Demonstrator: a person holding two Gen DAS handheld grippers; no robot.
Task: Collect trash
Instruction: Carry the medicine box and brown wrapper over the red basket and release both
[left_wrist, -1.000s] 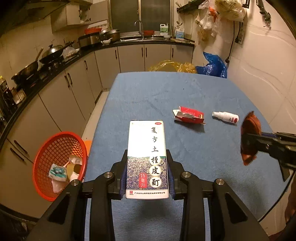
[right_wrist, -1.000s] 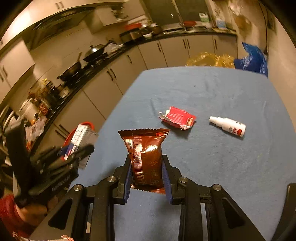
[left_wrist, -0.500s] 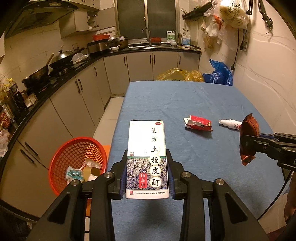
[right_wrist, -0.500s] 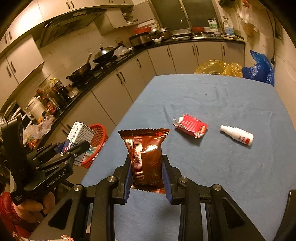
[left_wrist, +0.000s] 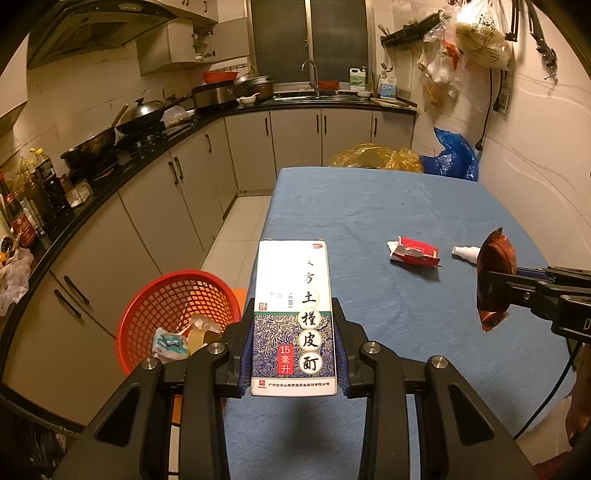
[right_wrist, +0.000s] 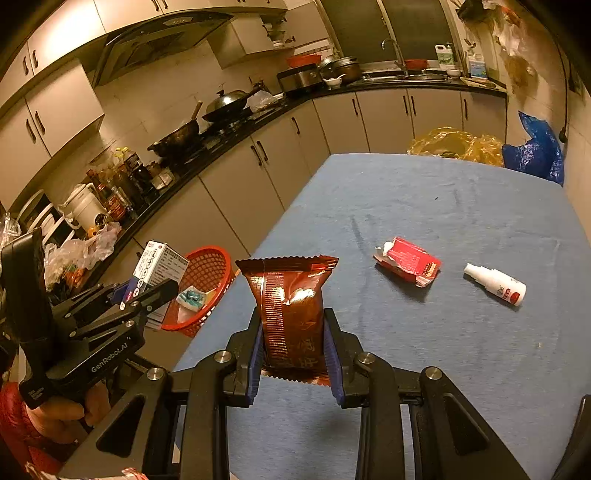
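Observation:
My left gripper (left_wrist: 293, 347) is shut on a white medicine box (left_wrist: 293, 314) with Chinese print, held upright over the table's left edge. My right gripper (right_wrist: 293, 339) is shut on a brown snack wrapper (right_wrist: 291, 306), raised above the blue table (right_wrist: 461, 206). In the right wrist view the left gripper (right_wrist: 147, 291) carries the box (right_wrist: 159, 266) beside the red mesh basket (right_wrist: 207, 273). The left wrist view shows the wrapper (left_wrist: 493, 277) at the right. The basket (left_wrist: 173, 306) stands on the floor left of the table with several scraps in it.
A torn red packet (left_wrist: 413, 253) and a small white spray bottle (right_wrist: 495, 284) lie on the blue table (left_wrist: 388, 206). Kitchen cabinets and a cluttered counter (left_wrist: 155, 136) run along the left. Yellow and blue plastic bags (left_wrist: 452, 157) sit beyond the table's far end.
Both grippers have drawn back and risen a little with their loads, so the table looks further away. The basket has come more fully into the left wrist view.

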